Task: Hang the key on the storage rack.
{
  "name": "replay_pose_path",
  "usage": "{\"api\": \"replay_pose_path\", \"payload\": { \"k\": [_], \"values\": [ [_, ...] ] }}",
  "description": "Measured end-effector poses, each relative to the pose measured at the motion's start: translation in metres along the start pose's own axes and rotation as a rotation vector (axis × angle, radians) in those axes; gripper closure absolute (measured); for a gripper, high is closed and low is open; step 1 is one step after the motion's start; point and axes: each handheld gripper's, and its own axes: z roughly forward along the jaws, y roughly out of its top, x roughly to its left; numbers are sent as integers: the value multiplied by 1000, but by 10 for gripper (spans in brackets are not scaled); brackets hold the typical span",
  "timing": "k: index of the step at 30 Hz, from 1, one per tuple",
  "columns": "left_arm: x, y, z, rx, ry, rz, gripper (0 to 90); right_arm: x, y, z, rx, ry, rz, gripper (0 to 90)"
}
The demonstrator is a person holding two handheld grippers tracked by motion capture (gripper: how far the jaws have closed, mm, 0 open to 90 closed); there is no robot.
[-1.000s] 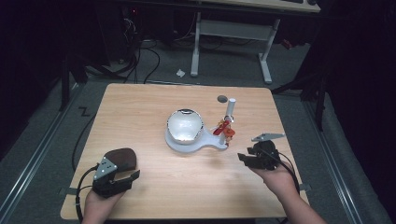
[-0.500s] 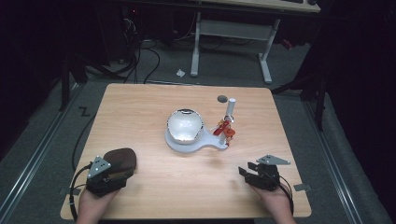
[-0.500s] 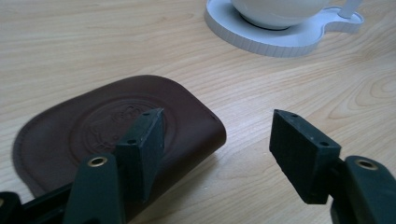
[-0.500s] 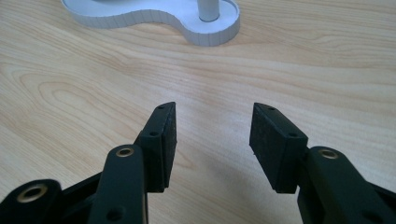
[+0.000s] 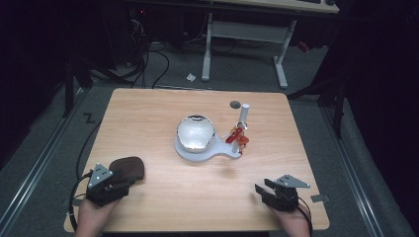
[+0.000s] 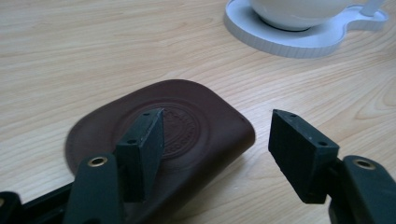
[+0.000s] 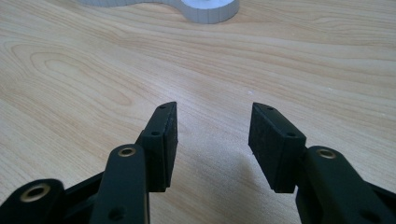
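Note:
A brown leather pouch (image 5: 128, 169) (image 6: 187, 140) lies flat near the table's front left corner. My left gripper (image 5: 114, 183) (image 6: 217, 140) hovers just over its near edge, open, with nothing between its jaws. At the front right, my right gripper (image 5: 264, 190) (image 7: 212, 128) is open above bare wood. In the middle stands a white stand (image 5: 202, 150) (image 6: 299, 42) carrying a shiny round bowl (image 5: 195, 131), a white post (image 5: 242, 116) and a small red figure (image 5: 237, 138). The stand's rounded end (image 7: 205, 11) lies far ahead of the right jaws.
The light wooden table (image 5: 148, 118) has a small dark disc (image 5: 235, 104) near its far edge. Cables trail from both grippers off the front edge. A desk frame (image 5: 247, 34) and cables (image 5: 153, 54) sit on the grey floor beyond.
Both hands have drawn back toward the front edge. The right gripper moved away from the stand. The left gripper slid back off the pouch to its near edge.

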Motion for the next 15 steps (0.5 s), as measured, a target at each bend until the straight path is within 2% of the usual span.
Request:
{"api": "replay_pose_path", "payload": {
  "k": [2,4,6,10,12,13,15],
  "values": [
    [4,1,-3,-11,26,-3,366,1,0,0,-4,2,-11,525],
    [12,-1,-5,-6,43,-18,371,2,1,1,-5,3,-28,525],
    [21,-4,-5,-1,77,-31,381,3,2,1,-2,4,-31,524],
    [42,-8,-6,-19,123,-79,418,5,2,2,2,12,-33,523],
    [50,-10,-6,-29,106,-130,451,5,1,2,6,14,-32,521],
    [56,-12,-5,-36,84,-168,469,5,1,3,8,13,-30,521],
    [60,-13,-3,-40,62,-196,504,5,1,3,11,12,-31,520]
  ]
}}
